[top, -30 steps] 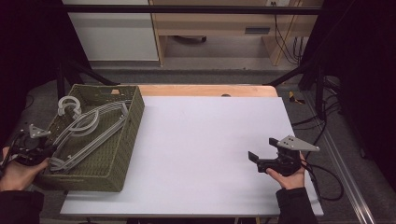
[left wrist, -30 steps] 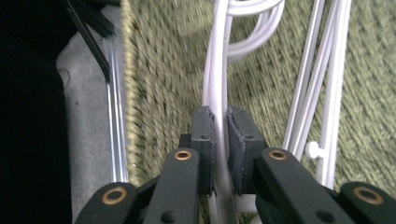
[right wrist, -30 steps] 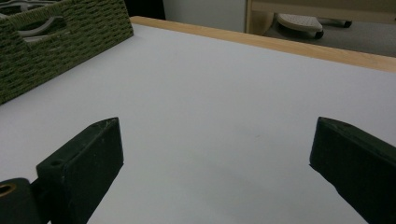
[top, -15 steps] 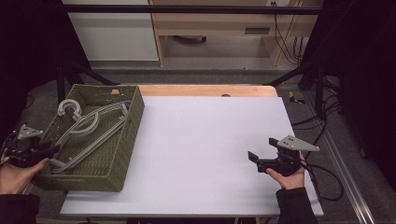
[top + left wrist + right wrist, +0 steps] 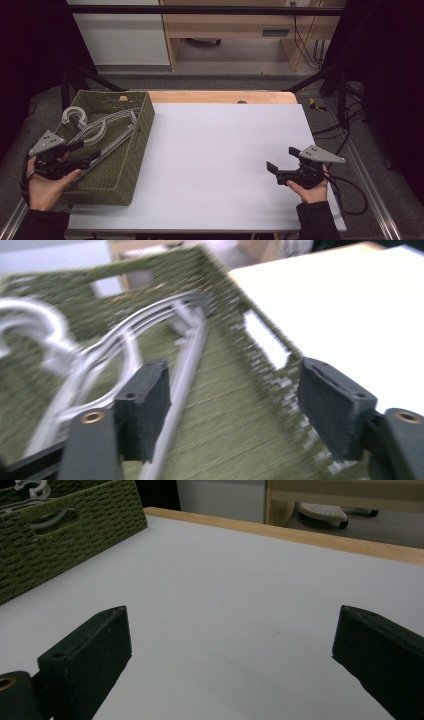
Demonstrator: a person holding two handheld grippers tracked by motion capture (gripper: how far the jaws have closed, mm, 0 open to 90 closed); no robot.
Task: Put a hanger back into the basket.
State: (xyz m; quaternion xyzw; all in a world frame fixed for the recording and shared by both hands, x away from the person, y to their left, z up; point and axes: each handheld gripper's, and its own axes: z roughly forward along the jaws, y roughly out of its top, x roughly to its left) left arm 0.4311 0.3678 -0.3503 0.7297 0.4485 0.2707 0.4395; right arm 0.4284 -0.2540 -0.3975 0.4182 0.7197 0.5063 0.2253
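Observation:
Several grey plastic hangers [image 5: 100, 131] lie in an olive woven basket [image 5: 144, 125] at the table's left. My left gripper [image 5: 76, 156] hovers over the basket's near end, pointing in at the hangers. Its jaws have just been opening and now stand open. In the left gripper view, my left gripper [image 5: 235, 410] has a hanger bar [image 5: 186, 371] running just inside its left pad [image 5: 145, 410], below the pads and not pressed. My right gripper [image 5: 283, 159] rests in a hand at the table's right front, open and empty, also seen as the right gripper [image 5: 230, 655] over bare table.
The white tabletop [image 5: 225, 150] stretches between basket and right hand, with a wooden strip [image 5: 220, 97] along its far edge. The basket's side wall has a handle slot [image 5: 55, 519]. Cables [image 5: 350, 195] trail off the table's right side. Shelving [image 5: 240, 30] stands beyond the table.
My left gripper has moved right, in over the basket's near end, and risen slightly, and its jaws have spread apart. The right gripper has stayed put.

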